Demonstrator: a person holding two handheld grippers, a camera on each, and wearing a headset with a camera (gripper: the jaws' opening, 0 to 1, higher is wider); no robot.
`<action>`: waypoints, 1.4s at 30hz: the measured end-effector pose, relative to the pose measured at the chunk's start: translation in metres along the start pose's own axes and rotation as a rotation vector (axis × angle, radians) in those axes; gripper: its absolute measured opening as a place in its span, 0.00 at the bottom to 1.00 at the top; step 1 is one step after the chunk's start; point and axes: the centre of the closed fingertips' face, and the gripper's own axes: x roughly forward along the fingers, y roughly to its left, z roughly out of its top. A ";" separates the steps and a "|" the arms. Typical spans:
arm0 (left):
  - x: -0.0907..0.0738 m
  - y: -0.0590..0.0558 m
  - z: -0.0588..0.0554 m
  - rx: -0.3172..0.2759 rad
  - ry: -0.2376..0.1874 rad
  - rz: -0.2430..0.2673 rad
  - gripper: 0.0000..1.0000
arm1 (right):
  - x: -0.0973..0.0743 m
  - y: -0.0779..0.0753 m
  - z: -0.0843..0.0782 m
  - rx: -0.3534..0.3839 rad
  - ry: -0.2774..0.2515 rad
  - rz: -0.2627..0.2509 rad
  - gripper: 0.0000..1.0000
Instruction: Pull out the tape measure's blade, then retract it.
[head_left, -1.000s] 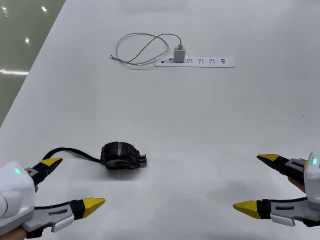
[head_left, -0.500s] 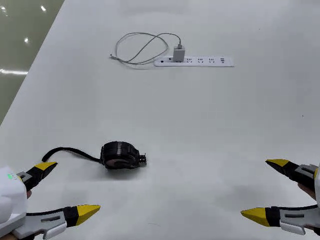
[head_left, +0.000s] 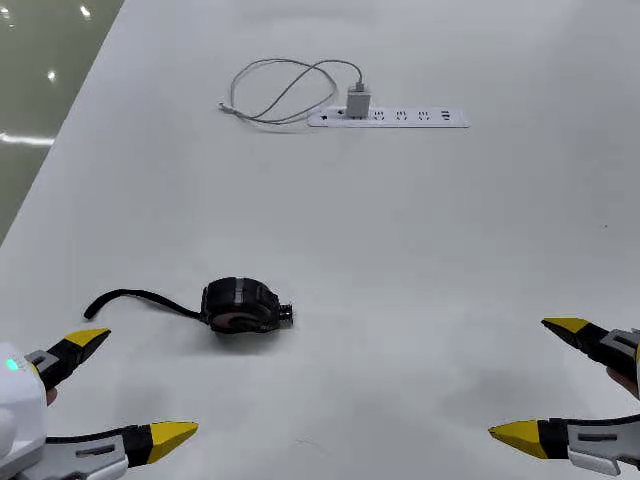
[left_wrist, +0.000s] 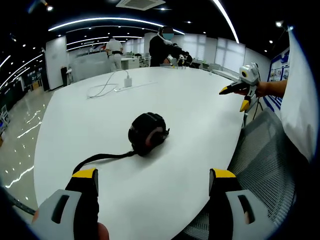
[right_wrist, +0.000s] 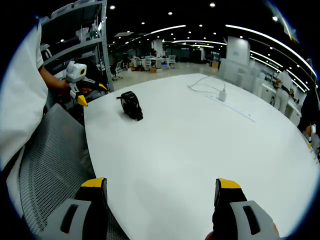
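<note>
Your left tongs (head_left: 140, 385) and right tongs (head_left: 528, 378) slid back, gaping, empty; one tape measure (head_left: 240, 306) at eight o'clock; left gripper view adds two people (left_wrist: 167, 47).

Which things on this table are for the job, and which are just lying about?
For the job: black round tape measure; left claw and right claw, both open.
Lying about: white power strip; white charger plugged into it; looped white cable.
</note>
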 end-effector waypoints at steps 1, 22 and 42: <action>0.000 -0.001 0.000 0.000 -0.003 -0.001 0.90 | 0.000 0.000 0.000 0.000 -0.001 0.000 0.88; 0.000 -0.006 -0.007 0.010 -0.001 0.003 0.99 | 0.000 0.004 -0.002 0.023 -0.020 -0.005 0.99; 0.001 -0.003 -0.005 0.027 0.008 0.020 0.99 | 0.000 0.003 -0.007 0.030 -0.015 -0.003 0.99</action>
